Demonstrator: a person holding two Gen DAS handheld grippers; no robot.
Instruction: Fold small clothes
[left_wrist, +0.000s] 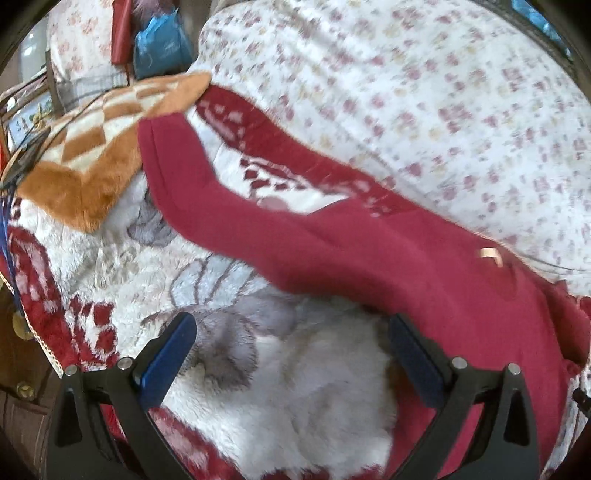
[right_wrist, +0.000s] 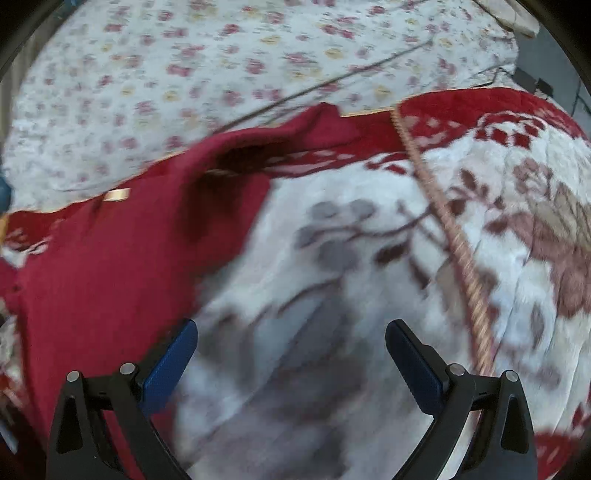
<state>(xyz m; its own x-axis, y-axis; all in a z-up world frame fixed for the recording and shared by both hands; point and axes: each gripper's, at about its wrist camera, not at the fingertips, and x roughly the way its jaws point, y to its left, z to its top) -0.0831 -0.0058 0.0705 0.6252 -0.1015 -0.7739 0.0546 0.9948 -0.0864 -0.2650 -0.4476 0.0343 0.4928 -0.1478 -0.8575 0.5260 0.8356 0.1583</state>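
Note:
A dark red garment (left_wrist: 424, 266) lies spread on a white and red plush blanket (left_wrist: 295, 387). One sleeve (left_wrist: 177, 166) stretches to the upper left. A small tan label (left_wrist: 489, 254) shows on it. My left gripper (left_wrist: 291, 328) is open and empty over the blanket, with the garment's lower edge just past its right finger. In the right wrist view the garment (right_wrist: 110, 266) lies at the left, its label (right_wrist: 117, 194) at the upper left. My right gripper (right_wrist: 291, 332) is open and empty over the blanket (right_wrist: 351, 240), its left finger at the garment's edge.
A floral bedsheet (left_wrist: 443, 92) covers the bed behind the blanket and also fills the top of the right wrist view (right_wrist: 184, 74). An orange and cream checked cushion (left_wrist: 92, 147) lies at the left. A blue bag (left_wrist: 162, 40) sits at the back. A braided blanket trim (right_wrist: 454, 236) runs diagonally.

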